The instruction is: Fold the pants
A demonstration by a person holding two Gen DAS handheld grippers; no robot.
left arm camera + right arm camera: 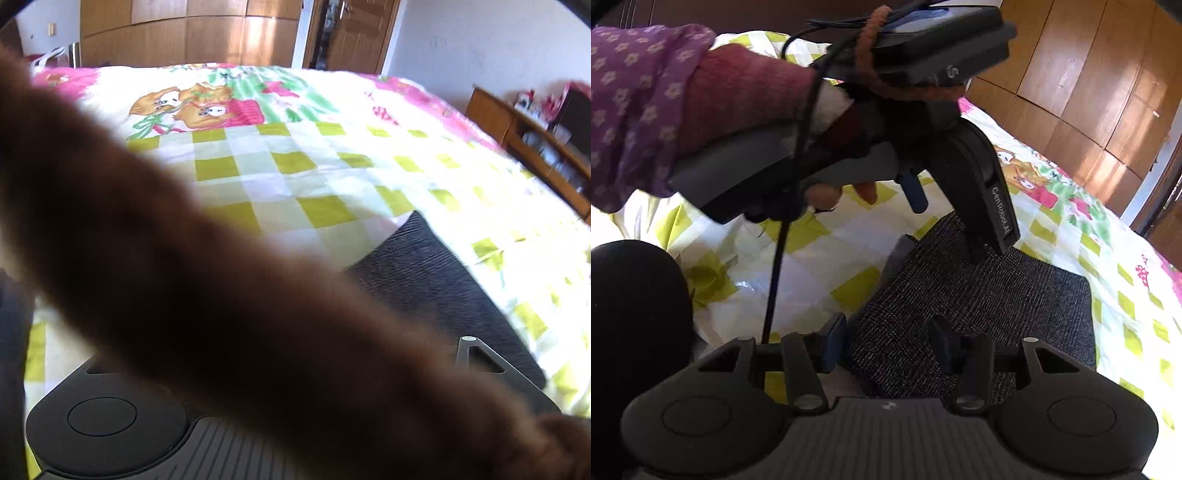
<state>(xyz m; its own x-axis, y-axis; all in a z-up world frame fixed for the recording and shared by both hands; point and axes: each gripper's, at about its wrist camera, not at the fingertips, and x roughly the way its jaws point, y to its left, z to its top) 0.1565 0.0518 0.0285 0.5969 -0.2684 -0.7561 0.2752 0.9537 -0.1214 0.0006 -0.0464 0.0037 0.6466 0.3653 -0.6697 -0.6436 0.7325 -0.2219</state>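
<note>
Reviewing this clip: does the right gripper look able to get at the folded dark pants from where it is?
Probably yes. The right gripper hangs just above the pants with its jaws apart and empty, nothing between them. The left gripper is over the far part of the pants, not in its way.

Both wrist views close above bed (295, 177) — sharing dark pants (979, 295)

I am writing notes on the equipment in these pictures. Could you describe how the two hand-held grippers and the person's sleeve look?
The left gripper is black and dark grey plastic, with white lettering on one finger, a blue trigger, a black cable and a brown yarn cord. The sleeve is purple with pale flowers, over a reddish knitted cuff. The right gripper is matt black with round side discs and a ribbed centre.
</note>
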